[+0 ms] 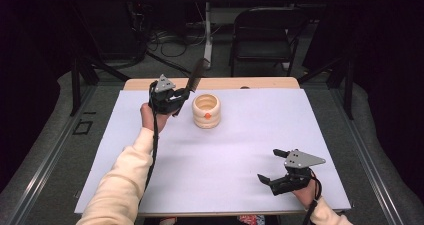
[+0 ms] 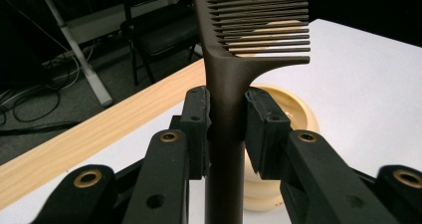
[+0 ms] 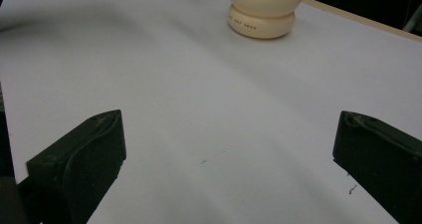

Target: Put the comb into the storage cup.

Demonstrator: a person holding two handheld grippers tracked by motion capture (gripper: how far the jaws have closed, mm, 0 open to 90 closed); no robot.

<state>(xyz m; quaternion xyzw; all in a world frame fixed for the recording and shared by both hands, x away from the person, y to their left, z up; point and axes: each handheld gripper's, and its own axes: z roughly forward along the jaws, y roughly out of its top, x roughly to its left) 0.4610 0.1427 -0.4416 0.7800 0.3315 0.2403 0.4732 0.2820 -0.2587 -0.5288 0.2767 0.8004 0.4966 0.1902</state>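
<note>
My left gripper (image 1: 180, 99) is shut on the handle of a dark brown comb (image 1: 195, 76), which sticks up and away from the jaws, just left of a cream ribbed cup (image 1: 206, 111) with an orange dot on its side. In the left gripper view the pads (image 2: 259, 127) clamp the comb (image 2: 226, 84) below its teeth, with the cup (image 2: 293, 112) right behind. My right gripper (image 1: 269, 165) hovers open near the table's front right, nothing between its jaws. From the right gripper view the cup (image 3: 264, 10) stands far ahead on the white sheet.
A white sheet (image 1: 220, 150) covers the wooden table (image 1: 220, 83), whose bare edge shows at the back. Behind it on the floor stand a black folding chair (image 1: 265, 35) and a desk leg (image 1: 207, 30) with cables.
</note>
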